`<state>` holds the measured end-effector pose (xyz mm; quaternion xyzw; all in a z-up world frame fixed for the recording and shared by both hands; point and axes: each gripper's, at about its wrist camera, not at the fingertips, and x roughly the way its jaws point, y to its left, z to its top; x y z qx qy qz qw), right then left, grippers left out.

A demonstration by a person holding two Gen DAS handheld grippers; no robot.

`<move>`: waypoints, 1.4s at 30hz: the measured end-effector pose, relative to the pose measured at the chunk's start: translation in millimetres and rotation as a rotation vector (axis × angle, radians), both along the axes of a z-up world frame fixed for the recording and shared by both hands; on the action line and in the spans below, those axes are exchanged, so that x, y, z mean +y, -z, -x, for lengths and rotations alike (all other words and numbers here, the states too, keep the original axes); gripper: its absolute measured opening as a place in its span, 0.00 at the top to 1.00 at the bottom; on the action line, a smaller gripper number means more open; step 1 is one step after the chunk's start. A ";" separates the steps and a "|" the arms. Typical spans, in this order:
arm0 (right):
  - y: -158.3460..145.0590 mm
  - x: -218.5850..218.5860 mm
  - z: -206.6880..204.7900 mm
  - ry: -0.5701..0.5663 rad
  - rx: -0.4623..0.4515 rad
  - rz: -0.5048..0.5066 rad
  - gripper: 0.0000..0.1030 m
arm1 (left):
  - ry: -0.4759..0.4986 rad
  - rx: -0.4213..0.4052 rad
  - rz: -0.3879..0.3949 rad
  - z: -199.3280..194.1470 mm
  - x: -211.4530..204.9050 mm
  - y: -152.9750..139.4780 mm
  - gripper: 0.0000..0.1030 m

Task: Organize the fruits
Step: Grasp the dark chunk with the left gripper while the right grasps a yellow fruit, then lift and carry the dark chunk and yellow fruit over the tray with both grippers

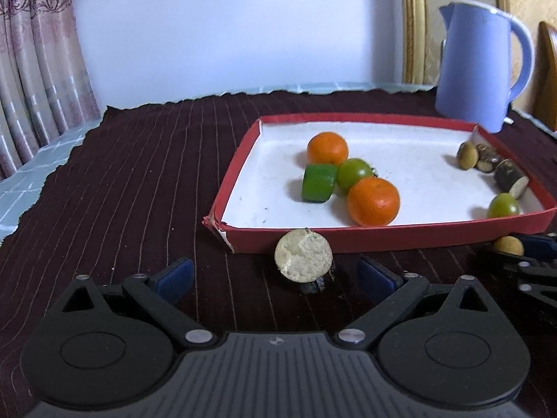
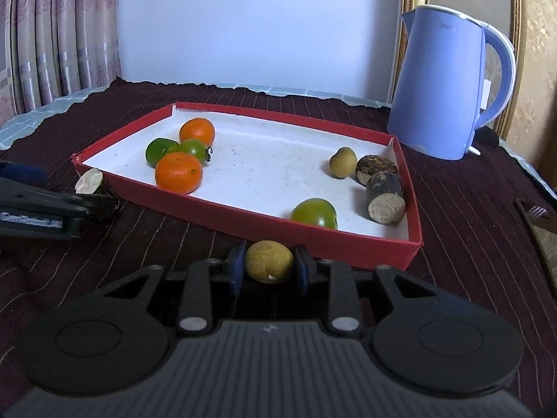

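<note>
A red tray (image 1: 383,237) with a white floor holds two oranges (image 1: 373,201), green tomatoes (image 1: 353,173), a green block (image 1: 318,183) and dark cane pieces (image 1: 510,177). A cane piece (image 1: 303,261) with a pale cut face lies on the cloth against the tray's front wall. It sits between the wide-apart fingers of my open left gripper (image 1: 276,275), untouched by the pads. In the right wrist view, my right gripper (image 2: 269,265) is shut on a small tan round fruit (image 2: 268,261) just outside the tray's (image 2: 209,205) near wall.
A blue kettle (image 2: 442,87) stands on the dark striped cloth (image 1: 139,191) behind the tray's right corner. A fork (image 2: 538,212) lies at the far right. Curtains hang at the back left and a white wall runs behind the table.
</note>
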<state>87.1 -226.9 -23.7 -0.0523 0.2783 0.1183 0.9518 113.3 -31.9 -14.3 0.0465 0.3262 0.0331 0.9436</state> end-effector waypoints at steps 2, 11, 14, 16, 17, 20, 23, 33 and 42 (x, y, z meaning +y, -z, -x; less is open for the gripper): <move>0.0 -0.1 -0.4 -0.003 0.002 -0.003 0.72 | -0.009 -0.003 -0.015 -2.5 -2.1 1.8 0.02; 1.1 1.9 -0.9 -0.005 0.005 0.011 0.70 | -0.015 0.020 -0.025 -11.3 -4.1 9.2 0.05; 1.2 3.1 -0.4 -0.005 0.003 0.021 0.70 | -0.004 0.019 -0.005 -10.9 -3.4 8.9 0.19; 1.1 3.8 -0.1 -0.005 0.001 0.025 0.70 | 0.013 0.016 0.017 -9.9 -3.4 8.2 0.36; 1.0 4.0 0.1 -0.005 0.000 0.026 0.70 | 0.023 0.015 0.027 -9.3 -3.9 7.6 0.48; 1.1 4.8 0.6 -0.005 -0.002 0.031 0.70 | 0.047 0.008 0.029 -6.9 -9.8 6.8 0.67; 0.8 4.5 0.9 -0.005 -0.002 0.032 0.70 | 0.054 -0.008 -0.011 -4.0 -16.5 7.5 0.67; -1.2 -1.8 2.3 0.006 -0.005 -0.017 0.72 | 0.067 -0.008 0.006 5.5 -16.4 0.4 0.67; -7.2 -2.3 9.3 0.002 -0.031 -0.046 0.72 | 0.089 -0.044 0.007 14.1 -23.9 -12.4 0.67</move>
